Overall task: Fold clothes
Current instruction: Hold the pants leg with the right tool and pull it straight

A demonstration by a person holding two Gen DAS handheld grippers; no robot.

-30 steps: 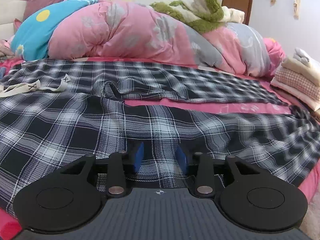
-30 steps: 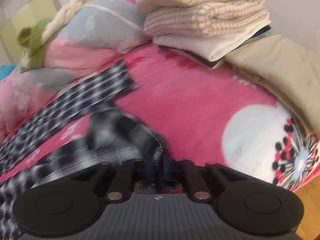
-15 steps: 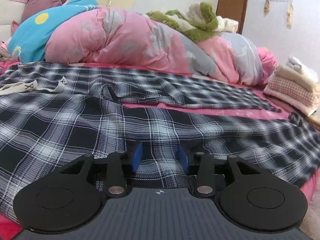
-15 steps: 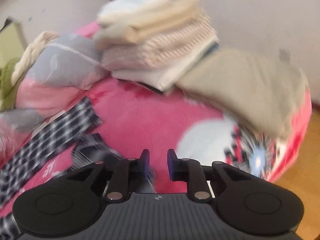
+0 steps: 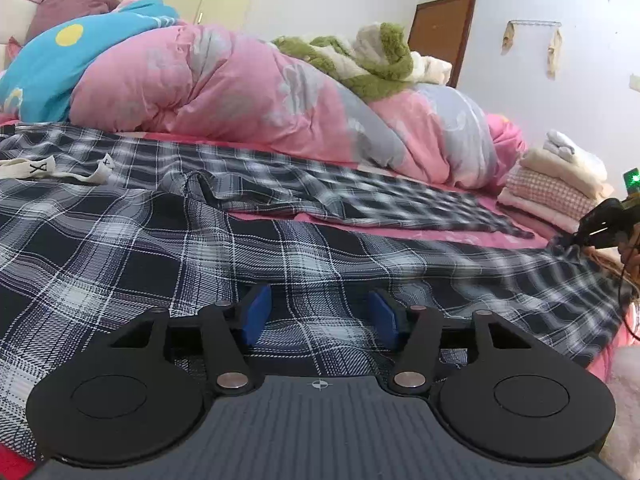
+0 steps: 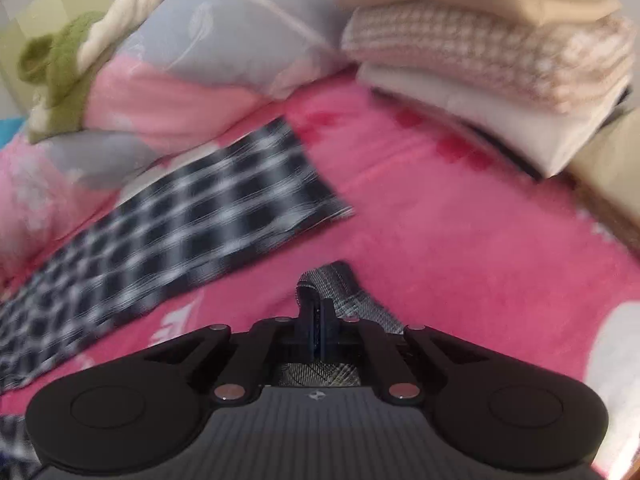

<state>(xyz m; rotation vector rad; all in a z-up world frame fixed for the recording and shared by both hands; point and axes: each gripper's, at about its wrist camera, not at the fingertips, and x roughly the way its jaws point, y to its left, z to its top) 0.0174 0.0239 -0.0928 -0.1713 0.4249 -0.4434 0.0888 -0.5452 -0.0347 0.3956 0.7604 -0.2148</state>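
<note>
Presently we list: right gripper, jaws closed together on a fold of the plaid garment, lifted clear of the pink bedsheet; its jaws have just been closing. Left gripper, jaws parted and just been opening, blue pads standing either side of flat plaid cloth without pinching it. We note the garment spread across the bed, one leg lying apart. Beyond: pink and grey duvet, stack of folded clothes near the bed's edge.
</note>
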